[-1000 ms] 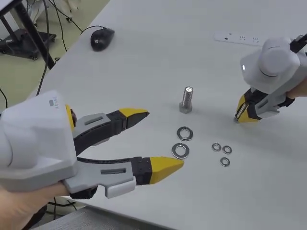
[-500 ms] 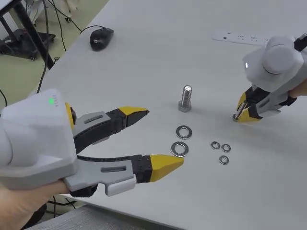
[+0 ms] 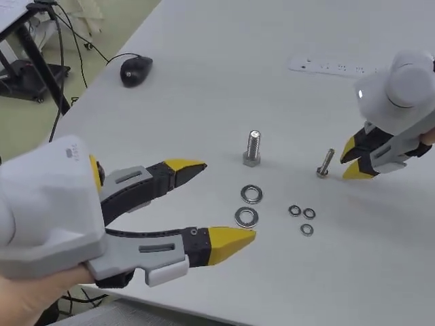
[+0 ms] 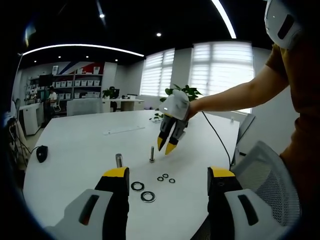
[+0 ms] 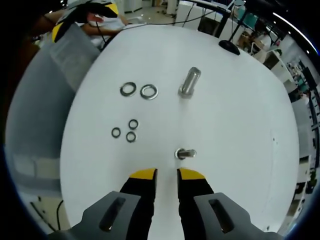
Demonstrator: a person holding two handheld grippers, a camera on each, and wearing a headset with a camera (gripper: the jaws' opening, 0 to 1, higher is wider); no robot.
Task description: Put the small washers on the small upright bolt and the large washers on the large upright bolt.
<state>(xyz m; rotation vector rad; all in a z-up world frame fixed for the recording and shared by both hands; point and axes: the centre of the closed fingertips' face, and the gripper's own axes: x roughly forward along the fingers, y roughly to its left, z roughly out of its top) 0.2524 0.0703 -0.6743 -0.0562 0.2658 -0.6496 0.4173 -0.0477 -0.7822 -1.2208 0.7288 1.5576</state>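
Right claw (image 3: 350, 159) hovers beside small bolt (image 3: 325, 164).

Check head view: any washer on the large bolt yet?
No, the large bolt stands bare; the large washers and small washers lie flat on the table.

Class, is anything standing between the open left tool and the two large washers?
Nothing visible. Bare table lies between the left tool and the large washers; the large bolt stands beyond them.
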